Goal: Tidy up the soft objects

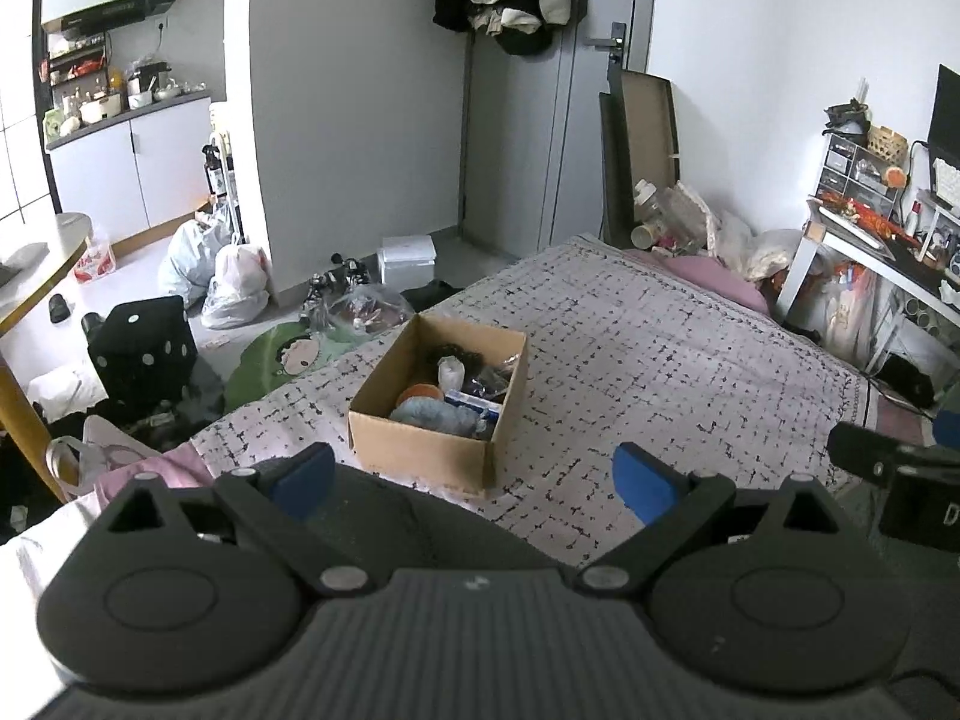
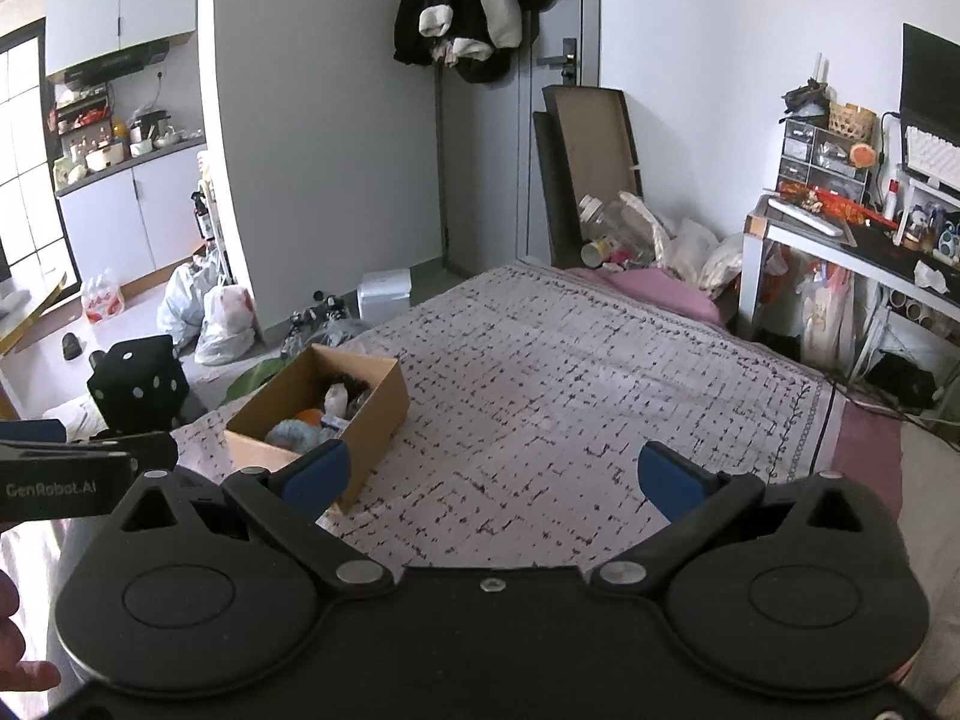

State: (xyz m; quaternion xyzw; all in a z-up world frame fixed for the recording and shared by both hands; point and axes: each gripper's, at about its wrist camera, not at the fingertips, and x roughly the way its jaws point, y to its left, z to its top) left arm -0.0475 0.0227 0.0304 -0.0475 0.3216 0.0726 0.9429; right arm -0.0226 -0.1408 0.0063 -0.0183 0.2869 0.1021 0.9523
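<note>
An open cardboard box (image 1: 420, 450) stands on the patterned bedspread (image 1: 660, 348), near the bed's left edge. Inside lie several soft items: a blue fuzzy one (image 1: 438, 417), an orange one (image 1: 420, 391), a dark furry one (image 1: 459, 354) and a white one (image 1: 451, 371). My left gripper (image 1: 474, 477) hovers just short of the box, open and empty. In the right wrist view the same box (image 2: 366, 420) sits ahead to the left, the blue item (image 2: 294, 433) showing inside. My right gripper (image 2: 495, 474) is open over bare bedspread (image 2: 600, 372), holding nothing.
A pink pillow (image 1: 714, 279) and plastic bags (image 1: 708, 222) crowd the bed's far end. A cluttered white desk (image 2: 840, 240) stands at the right. On the floor to the left are a black dotted bag (image 1: 144, 348), white bags (image 1: 234, 282) and a green cushion (image 1: 282, 354).
</note>
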